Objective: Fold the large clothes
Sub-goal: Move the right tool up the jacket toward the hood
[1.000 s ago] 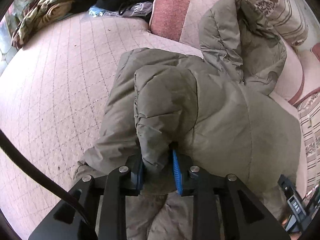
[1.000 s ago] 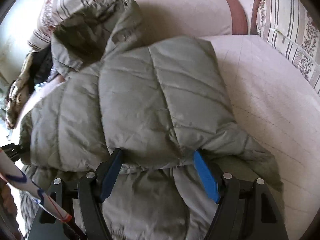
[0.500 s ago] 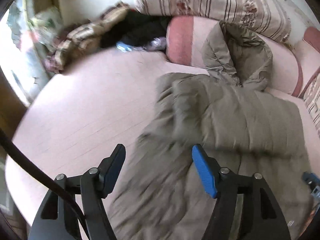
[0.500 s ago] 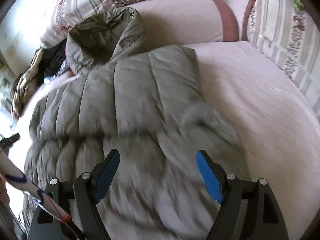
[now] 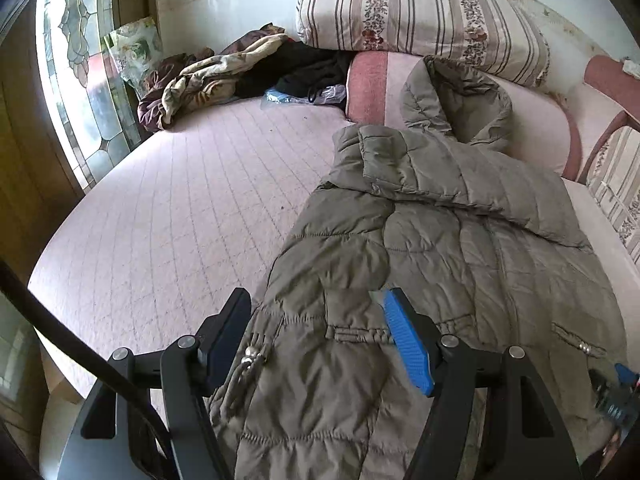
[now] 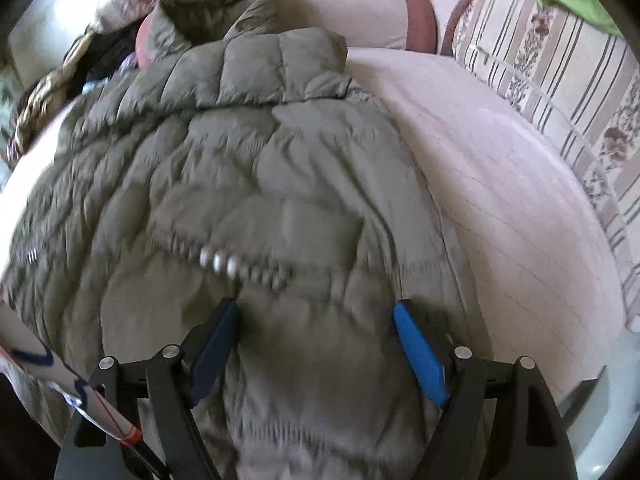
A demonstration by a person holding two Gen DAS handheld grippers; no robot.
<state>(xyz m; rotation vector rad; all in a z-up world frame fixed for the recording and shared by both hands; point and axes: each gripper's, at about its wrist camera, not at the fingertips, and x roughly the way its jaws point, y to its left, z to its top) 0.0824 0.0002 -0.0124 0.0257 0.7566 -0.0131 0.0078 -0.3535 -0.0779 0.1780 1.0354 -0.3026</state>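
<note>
An olive-green quilted coat (image 5: 452, 240) lies lengthwise on the pink quilted bed (image 5: 172, 208), hood (image 5: 460, 100) toward the headboard, both sleeves folded in across its chest. In the right wrist view the same coat (image 6: 248, 184) fills the frame, a folded sleeve (image 6: 264, 72) across the top. My left gripper (image 5: 318, 334) hovers open above the coat's waist near its left edge, gripping nothing. My right gripper (image 6: 316, 344) is open above the coat's lower half toward its right side, with no fabric pinched.
A striped floral pillow (image 5: 420, 16) and pink bolster (image 5: 372, 88) sit at the headboard. A heap of dark and patterned clothes (image 5: 224, 76) lies at the bed's far left by a stained-glass window (image 5: 76, 72). Striped cushions (image 6: 560, 80) line the right side.
My left gripper let go of the sleeve it was pinching and opened. Both grippers pulled back from the chest toward the coat's lower part; the sleeves stay folded over.
</note>
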